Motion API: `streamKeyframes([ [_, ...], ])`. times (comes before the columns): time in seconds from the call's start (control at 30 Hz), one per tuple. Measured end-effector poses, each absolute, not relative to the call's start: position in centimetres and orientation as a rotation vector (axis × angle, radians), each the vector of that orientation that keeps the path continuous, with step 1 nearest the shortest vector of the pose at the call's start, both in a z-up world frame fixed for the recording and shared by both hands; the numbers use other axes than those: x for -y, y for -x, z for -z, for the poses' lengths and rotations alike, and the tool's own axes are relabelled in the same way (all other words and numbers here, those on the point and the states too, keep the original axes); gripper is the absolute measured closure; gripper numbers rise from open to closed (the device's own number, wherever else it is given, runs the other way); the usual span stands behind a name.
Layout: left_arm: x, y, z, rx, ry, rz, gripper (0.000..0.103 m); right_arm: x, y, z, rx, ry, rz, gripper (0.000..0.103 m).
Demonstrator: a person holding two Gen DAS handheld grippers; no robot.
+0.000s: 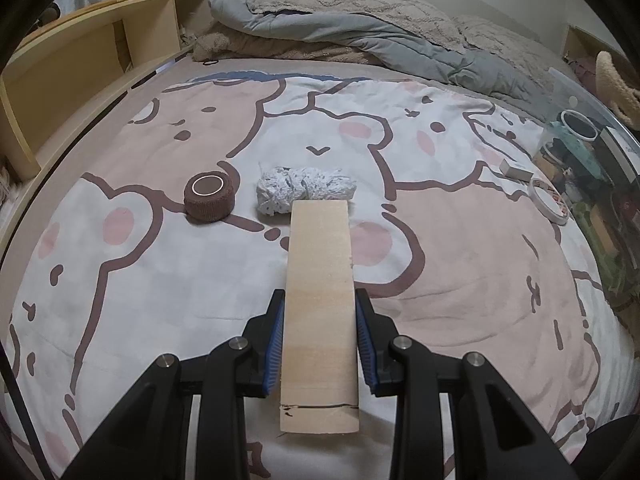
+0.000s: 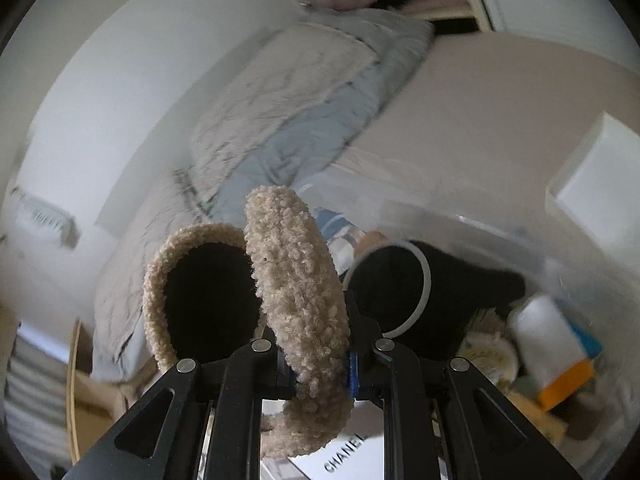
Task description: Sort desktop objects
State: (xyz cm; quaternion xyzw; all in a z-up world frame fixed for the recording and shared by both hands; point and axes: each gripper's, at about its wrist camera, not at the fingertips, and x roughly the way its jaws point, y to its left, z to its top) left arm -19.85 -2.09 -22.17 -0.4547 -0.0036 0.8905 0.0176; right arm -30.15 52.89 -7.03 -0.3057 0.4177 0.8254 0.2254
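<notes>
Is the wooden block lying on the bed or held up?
Held up. The left gripper clamps the wooden block between its pads, above the blanket.

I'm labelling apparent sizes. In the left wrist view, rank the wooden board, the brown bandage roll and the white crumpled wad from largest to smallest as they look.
1. wooden board, though it is nearest the camera, clamped in the left gripper.
2. white crumpled wad.
3. brown bandage roll, only slightly smaller than the wad.

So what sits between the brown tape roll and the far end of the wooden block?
In the left wrist view, a crumpled white net bundle lies between brown tape roll and wooden block.
</notes>
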Motion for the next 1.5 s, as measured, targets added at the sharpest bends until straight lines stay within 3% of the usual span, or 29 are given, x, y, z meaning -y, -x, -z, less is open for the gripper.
streamKeyframes([
  [0.2, 1.9, 20.3, 22.5, 0.013, 1.427, -2.757, 0.07, -52.0, 32.0, 9.0, -1.271, 0.882, -2.203, 0.084],
  [0.27, 1.7, 20.2, 22.5, 0.002, 1.422, -2.756, 0.07, -51.7, 32.8, 9.8, -1.347, 0.926, -2.22, 0.076],
  [0.3, 1.7, 20.2, 22.4, 0.0, 1.421, -2.757, 0.07, -51.5, 33.0, 10.1, -1.373, 0.952, -2.225, 0.068],
  [0.4, 1.7, 20.1, 22.3, 0.001, 1.414, -2.755, 0.07, -50.5, 33.5, 10.2, -1.368, 0.994, -2.251, 0.024],
  [0.43, 1.7, 20.1, 22.3, 0.003, 1.414, -2.755, 0.07, -50.2, 33.4, 9.8, -1.33, 0.984, -2.273, 0.021],
  [0.6, 1.7, 20.1, 22.2, 0.012, 1.411, -2.754, 0.07, -50.2, 33.0, 7.4, -1.124, 0.976, -2.325, 0.021],
  [0.77, 1.7, 20.0, 22.0, 0.02, 1.398, -2.753, 0.07, -48.9, 31.2, 4.3, -0.735, 0.953, -2.461, 0.021],
  [0.8, 1.7, 19.9, 21.9, 0.02, 1.394, -2.753, 0.07, -48.3, 30.8, 3.9, -0.651, 0.943, -2.486, 0.025],
  [0.83, 1.7, 19.9, 21.8, 0.018, 1.391, -2.753, 0.07, -47.4, 30.5, 3.4, -0.545, 0.935, -2.516, 0.043],
  [0.9, 1.7, 19.8, 21.8, 0.017, 1.386, -2.755, 0.07, -46.0, 30.0, 3.0, -0.381, 0.965, -2.572, 0.068],
  [0.93, 1.6, 19.8, 21.7, 0.016, 1.384, -2.756, 0.07, -45.3, 29.9, 3.1, -0.338, 0.998, -2.605, 0.069],
  [1.03, 1.6, 19.7, 21.6, 0.018, 1.38, -2.759, 0.07, -43.2, 30.5, 4.0, -0.294, 1.127, -2.709, 0.082],
  [1.5, 2.3, 19.9, 22.0, 0.039, 1.407, -2.761, 0.07, -40.9, 34.7, 8.5, -0.365, 1.304, -2.673, 0.083],
])
